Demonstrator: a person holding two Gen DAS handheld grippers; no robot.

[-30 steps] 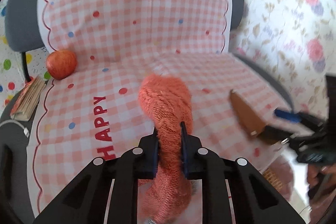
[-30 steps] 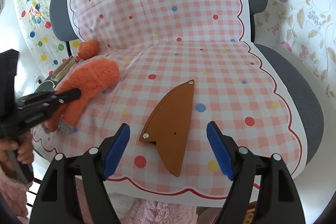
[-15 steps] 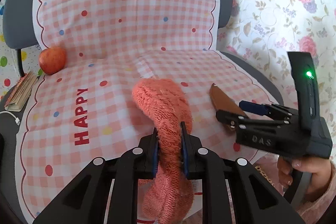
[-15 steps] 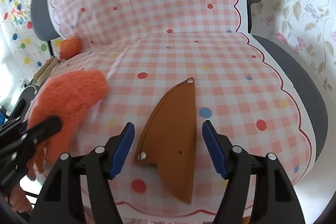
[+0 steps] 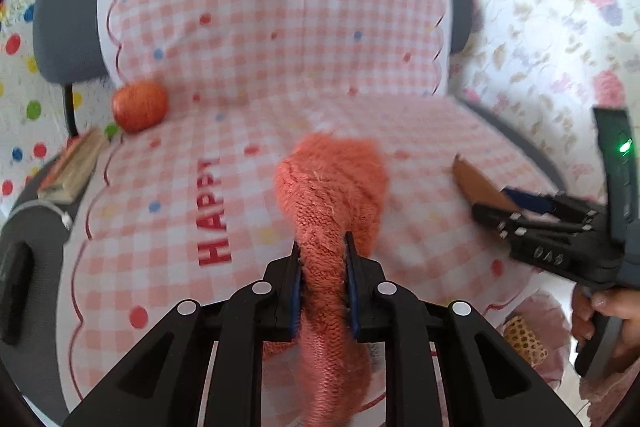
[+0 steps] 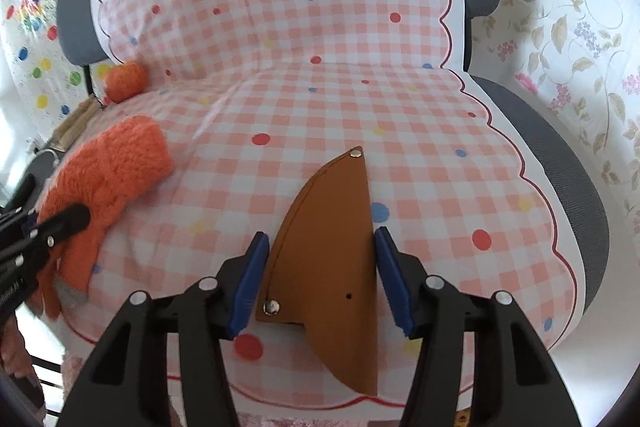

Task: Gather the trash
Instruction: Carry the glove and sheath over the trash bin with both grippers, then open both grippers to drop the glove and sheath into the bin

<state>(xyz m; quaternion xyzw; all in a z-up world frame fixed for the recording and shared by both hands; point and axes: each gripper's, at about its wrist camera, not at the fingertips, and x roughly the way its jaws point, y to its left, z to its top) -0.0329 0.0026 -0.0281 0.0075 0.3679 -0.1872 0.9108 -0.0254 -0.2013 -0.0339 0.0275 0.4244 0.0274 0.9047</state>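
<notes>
An orange knitted sock (image 5: 332,187) is pinched in my left gripper (image 5: 322,259), which is shut on it; its toe rests on the checked seat cloth (image 5: 248,131) and its cuff hangs down below the jaws. A brown leather sheath (image 6: 332,247) lies flat on the cloth (image 6: 420,147) near the seat's front edge. My right gripper (image 6: 320,279) straddles the sheath with its jaws closing; the blue pads (image 6: 250,275) stand just off its edges. The left wrist view shows that gripper (image 5: 516,203) over the sheath (image 5: 476,183), held by a hand (image 5: 612,311). The sock (image 6: 108,179) and left gripper (image 6: 52,227) show at the right wrist view's left.
A red apple (image 5: 139,105) sits at the seat's back left, with a stack of paper (image 5: 74,167) and a white cable (image 5: 52,211) beside it. The grey chair (image 6: 560,163) stands against flowered and dotted wall coverings. Pink fluffy fabric (image 5: 540,319) lies below the seat's front edge.
The right gripper has come down over the sheath and its jaws have narrowed around it. The left gripper has kept its hold on the sock with only a small shift.
</notes>
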